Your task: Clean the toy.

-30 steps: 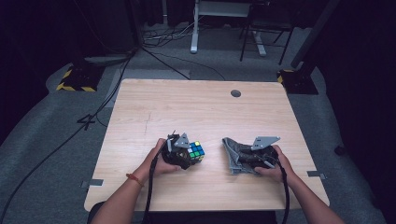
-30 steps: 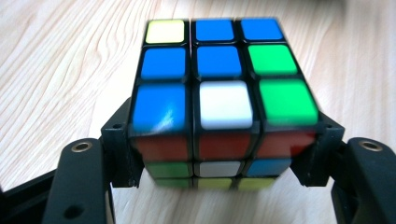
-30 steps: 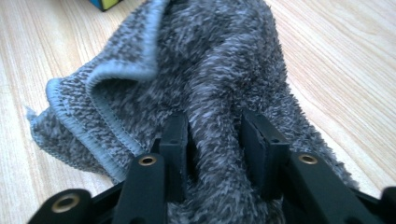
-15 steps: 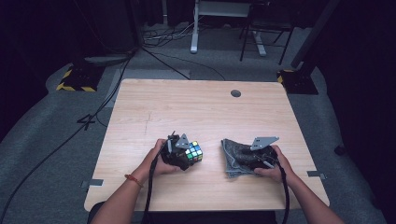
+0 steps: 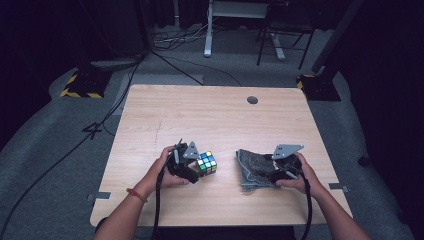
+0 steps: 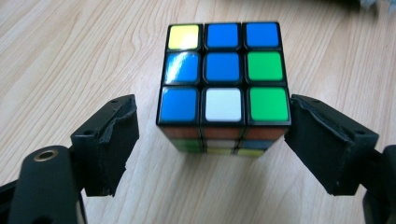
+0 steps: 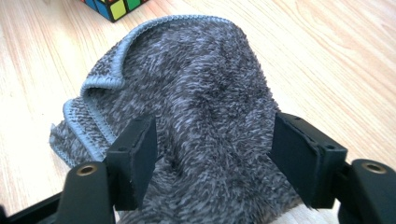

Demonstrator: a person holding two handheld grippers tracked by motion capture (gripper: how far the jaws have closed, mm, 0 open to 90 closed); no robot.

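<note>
Rubik's cube (image 6: 223,88) sits on the wooden table (image 5: 210,115), toward the near edge and left of centre, right in front of the left gripper (image 5: 187,162). From the left gripper view the cube stands between the 2 black jaws, which are spread wide – the left one clear of it with bare table in the gap, the right one just beside its lower right corner; I cannot tell whether that one touches. Its top face shows 1 yellow sticker, 5 blue, 2 green and 1 white; the side facing the camera is in shadow, with orange across its top row. In the high view the cube (image 5: 207,163) rests just to the right of the left hand (image 5: 162,167), which wraps the gripper body from behind.

To the right, well apart from the cube, a grey fuzzy cloth (image 7: 196,107) lies crumpled on the table – its stitched light-grey hem curls up along the left side. The right gripper (image 7: 212,163) has its jaws parted on either side of the bunched-up cloth; the left jaw presses into the pile, the right jaw sits at the cloth's edge. In the high view the right hand (image 5: 295,175) holds that gripper at the cloth's (image 5: 252,170) right end. A corner of the cube (image 7: 112,7) peeks in at the top of the right gripper view
</note>
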